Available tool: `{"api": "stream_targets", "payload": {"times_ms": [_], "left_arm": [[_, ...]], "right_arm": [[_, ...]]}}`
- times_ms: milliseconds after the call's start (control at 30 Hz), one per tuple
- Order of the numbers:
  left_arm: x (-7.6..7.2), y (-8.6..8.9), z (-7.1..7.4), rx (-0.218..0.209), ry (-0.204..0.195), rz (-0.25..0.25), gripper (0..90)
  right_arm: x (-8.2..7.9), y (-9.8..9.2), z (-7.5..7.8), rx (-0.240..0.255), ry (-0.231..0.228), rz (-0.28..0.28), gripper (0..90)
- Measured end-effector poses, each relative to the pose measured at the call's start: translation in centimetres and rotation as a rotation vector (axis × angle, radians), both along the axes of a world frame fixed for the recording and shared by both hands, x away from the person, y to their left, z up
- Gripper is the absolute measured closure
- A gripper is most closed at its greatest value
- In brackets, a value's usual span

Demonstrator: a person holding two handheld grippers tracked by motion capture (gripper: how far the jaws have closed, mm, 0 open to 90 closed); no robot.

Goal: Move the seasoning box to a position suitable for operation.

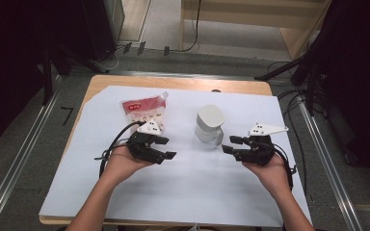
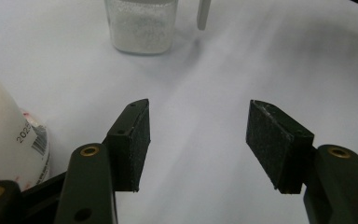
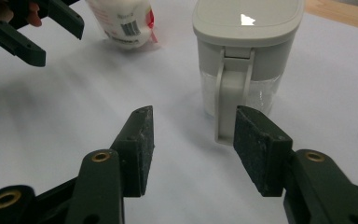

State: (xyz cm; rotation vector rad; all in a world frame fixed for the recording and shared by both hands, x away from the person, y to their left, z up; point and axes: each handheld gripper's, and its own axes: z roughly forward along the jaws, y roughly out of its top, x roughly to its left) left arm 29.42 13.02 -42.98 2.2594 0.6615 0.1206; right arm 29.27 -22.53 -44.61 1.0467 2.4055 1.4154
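Pouch (image 1: 143,111) at eleven o'clock bears a barcode, print unreadable; canister (image 1: 209,124) unlabelled. Left gripper (image 1: 165,147) and right gripper (image 1: 232,145): jaws released, empty.

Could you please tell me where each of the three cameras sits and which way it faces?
High view: above the person's side, facing forward and down on the table; both forearms, left claw, right claw.
Left gripper view: on the left claw, facing the jug, pouch beside; own open jaws.
Right gripper view: on the right claw, facing the jug's handle; own open jaws, the left claw farther off.
All three share jug and pouch.
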Motion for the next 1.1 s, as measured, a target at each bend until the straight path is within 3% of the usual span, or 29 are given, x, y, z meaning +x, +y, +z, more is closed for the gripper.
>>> {"api": "stream_targets", "payload": {"times_ms": [300,333,367,533,933,1100], "left_arm": [[0.18,0.28,-0.06,-0.007,0.016,-0.010,39.0],[0.27,0.39,0.22,-0.049,0.028,-0.017,38.7],[0.17,0.36,0.30,-0.059,0.024,-0.010,38.6],[0.34,0.68,0.38,-0.047,0.025,-0.021,38.5],[0.32,0.88,0.45,-0.063,0.024,-0.009,38.3],[0.21,0.93,0.73,-0.036,0.016,-0.008,38.3]], "right_arm": [[-0.11,0.40,-0.27,-0.051,-0.003,0.011,46.1],[-0.13,0.41,-0.33,-0.054,-0.002,0.000,45.2],[-0.12,0.41,-0.34,-0.056,-0.005,0.001,44.9],[-0.16,0.48,-0.36,-0.065,-0.010,-0.002,42.9],[-0.16,0.46,-0.33,-0.072,-0.010,-0.026,39.8],[-0.12,0.38,-0.34,-0.067,-0.011,-0.034,39.4]]}}
